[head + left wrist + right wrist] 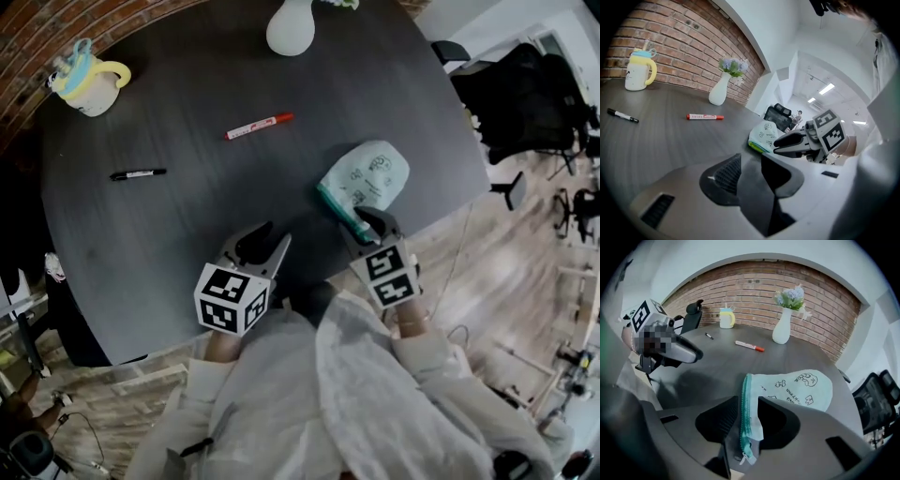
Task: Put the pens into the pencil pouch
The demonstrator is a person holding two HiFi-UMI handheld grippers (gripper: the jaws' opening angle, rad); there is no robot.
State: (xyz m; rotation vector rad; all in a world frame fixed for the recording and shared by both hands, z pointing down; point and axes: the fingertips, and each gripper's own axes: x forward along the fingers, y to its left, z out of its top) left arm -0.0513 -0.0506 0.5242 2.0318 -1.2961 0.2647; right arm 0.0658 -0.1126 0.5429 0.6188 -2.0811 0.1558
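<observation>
A mint-green pencil pouch (367, 176) with doodle print lies near the right front edge of the dark round table (187, 234). My right gripper (373, 217) is shut on the pouch's zipper end (749, 427), and the rest of the pouch (797, 387) stretches away from the jaws. A red pen (260, 126) lies mid-table, and a black pen (137, 173) lies further left. My left gripper (270, 234) hovers over the front of the table, left of the pouch, shut with nothing in it. The left gripper view shows both pens (705, 116) (622, 116) far ahead.
A white mug with a yellow handle (89, 84) stands at the back left. A white vase (291, 28) with flowers stands at the back centre. Black office chairs (525, 94) stand beyond the table's right edge, and a brick wall runs behind the table.
</observation>
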